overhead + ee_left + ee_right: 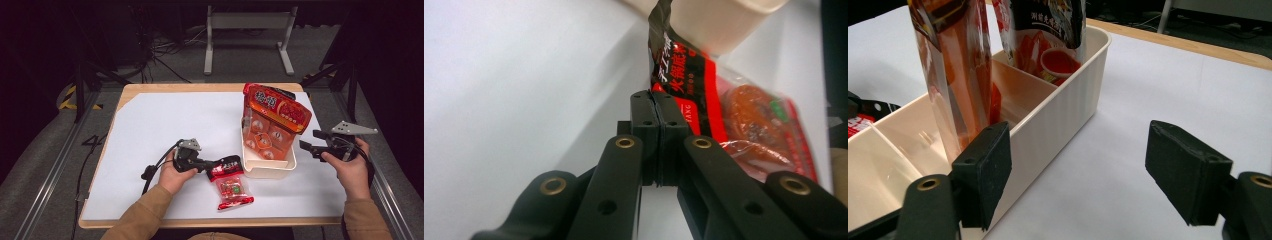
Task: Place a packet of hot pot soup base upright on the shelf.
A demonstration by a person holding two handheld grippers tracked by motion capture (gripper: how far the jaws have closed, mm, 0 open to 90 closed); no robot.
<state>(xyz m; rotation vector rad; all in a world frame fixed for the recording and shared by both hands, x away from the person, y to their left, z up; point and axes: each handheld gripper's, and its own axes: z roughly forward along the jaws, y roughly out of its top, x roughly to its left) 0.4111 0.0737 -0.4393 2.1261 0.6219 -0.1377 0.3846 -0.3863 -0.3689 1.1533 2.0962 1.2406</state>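
Left tongs (216,165) are low on the tabletop (165,120), jaws clamped tight on the dark top edge of a red sachet (231,187). In the left gripper view the two black jaws meet with the sachet's (704,95) black-and-red header pinched between them, the clear window with orange-red contents trailing off toward four o'clock. From the high view the sachet lies flat on the white surface, just at seven o'clock from the cream bin (270,167), near it but whether touching cannot be told. The person's left hand (175,172) wraps the gripper body, tan sleeve coming in from six o'clock.

Over at three o'clock of the bin, the right tongs (306,146) hang above the tabletop with jaws spread wide, nothing between them. The right gripper view looks along those parted jaws at the bin's ribbed outer wall (1068,100), white tabletop showing in the gap. The right hand (350,167) holds that gripper well apart from the bin.

Inside the bin, dividers split it into compartments. A tall orange-red packet (275,120) stands upright in it, leaning toward twelve o'clock; the right gripper view shows that clear-fronted packet (955,75) in a middle compartment and a second printed pouch (1048,35) standing in the far compartment.
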